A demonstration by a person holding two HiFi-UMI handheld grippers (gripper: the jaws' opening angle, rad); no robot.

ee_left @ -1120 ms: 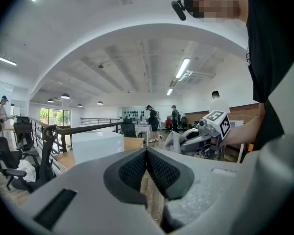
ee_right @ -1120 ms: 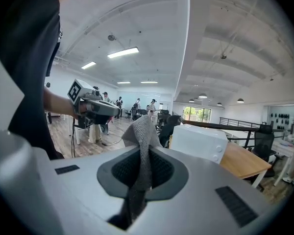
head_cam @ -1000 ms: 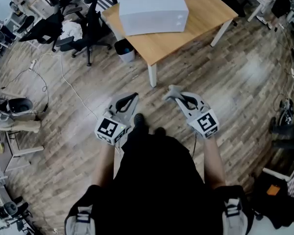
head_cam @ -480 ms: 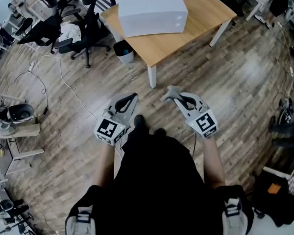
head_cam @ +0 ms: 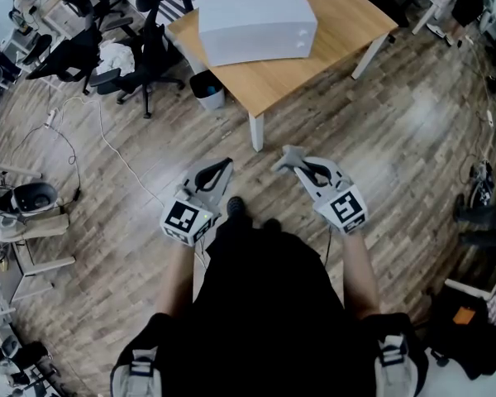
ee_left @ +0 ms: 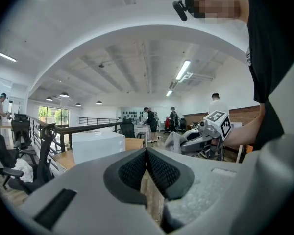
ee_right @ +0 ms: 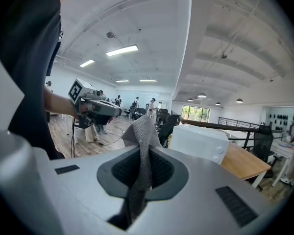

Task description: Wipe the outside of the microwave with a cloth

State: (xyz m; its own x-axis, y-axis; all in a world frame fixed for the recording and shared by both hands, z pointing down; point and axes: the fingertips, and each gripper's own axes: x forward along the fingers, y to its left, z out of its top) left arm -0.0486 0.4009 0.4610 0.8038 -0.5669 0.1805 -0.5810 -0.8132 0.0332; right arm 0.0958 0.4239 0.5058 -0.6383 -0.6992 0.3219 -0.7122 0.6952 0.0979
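Barely any shift; approach stage. Right gripper [head_cam: 291, 160] fingers clamp cloth [ee_right: 143, 127], ready for wiping; left gripper [ee_left: 147, 153] fingers closed, empty. Microwave [head_cam: 252, 19] on tabletop [head_cam: 339, 33] well ahead.

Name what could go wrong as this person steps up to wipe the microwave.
1. The cloth is pinched in the right tool by a narrow fold only; wiping pressure might pull it out.
2. The left tool is shut and empty, so nothing steadies the microwave; it could slide on the table.
3. A cable trails over the floor at the left, a possible trip on the way.
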